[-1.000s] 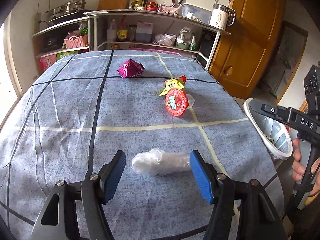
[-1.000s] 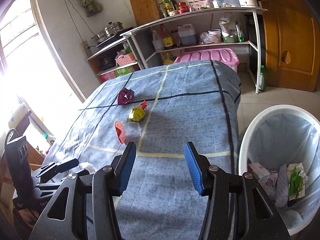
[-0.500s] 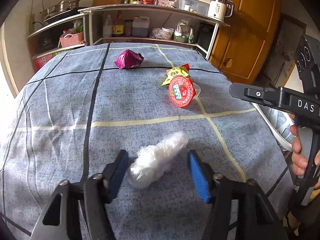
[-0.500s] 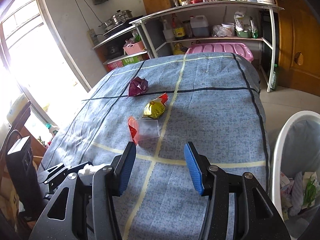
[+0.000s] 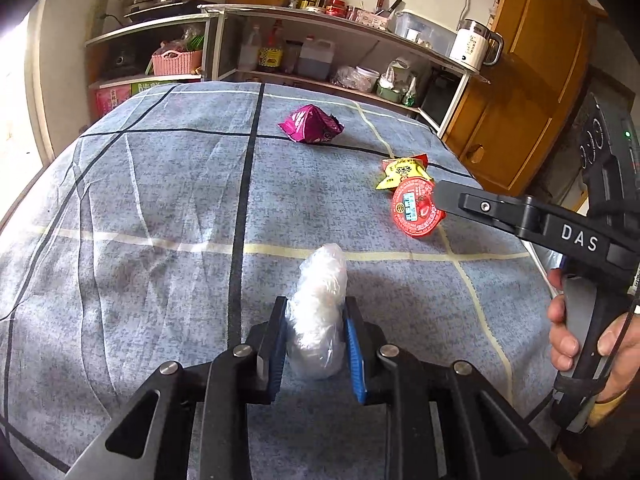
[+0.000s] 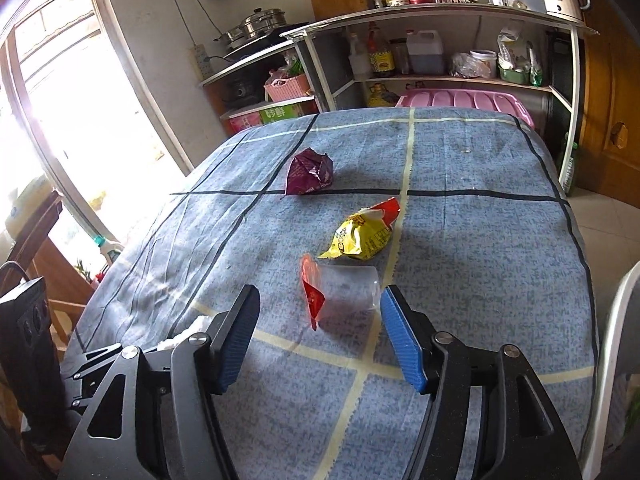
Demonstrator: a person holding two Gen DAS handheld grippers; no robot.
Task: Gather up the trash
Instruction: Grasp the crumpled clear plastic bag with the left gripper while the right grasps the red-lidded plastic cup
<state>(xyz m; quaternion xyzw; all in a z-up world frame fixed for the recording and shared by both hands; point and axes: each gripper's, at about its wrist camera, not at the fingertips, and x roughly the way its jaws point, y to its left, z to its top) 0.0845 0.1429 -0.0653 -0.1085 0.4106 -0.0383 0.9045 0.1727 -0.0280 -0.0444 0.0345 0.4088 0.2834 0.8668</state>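
Note:
A crumpled wad of clear plastic (image 5: 322,280) lies on the blue checked tablecloth (image 5: 160,200). My left gripper (image 5: 316,308) is closing on it, both blue pads pressing its sides. Farther right a clear cup with a red foil lid (image 6: 344,292) lies on its side. My right gripper (image 6: 320,294) hovers just before it, jaws opening, the cup at the mouth of the gap and untouched. A yellow snack wrapper (image 6: 360,236) sits right behind the cup, and a purple wrapper (image 6: 310,172) lies farther back.
A white bin with a liner (image 6: 616,320) stands off the table's right edge. Metal shelves (image 6: 440,76) with bottles, jars and a pink tub line the far wall. A wooden door (image 5: 520,80) is at the right, and a person's hand (image 5: 580,340) holds the right gripper.
The left jaws have narrowed from wide apart to pinching the plastic wad, which turned end-on. The right gripper swung from the bin over the table to the cup, and its jaws widened.

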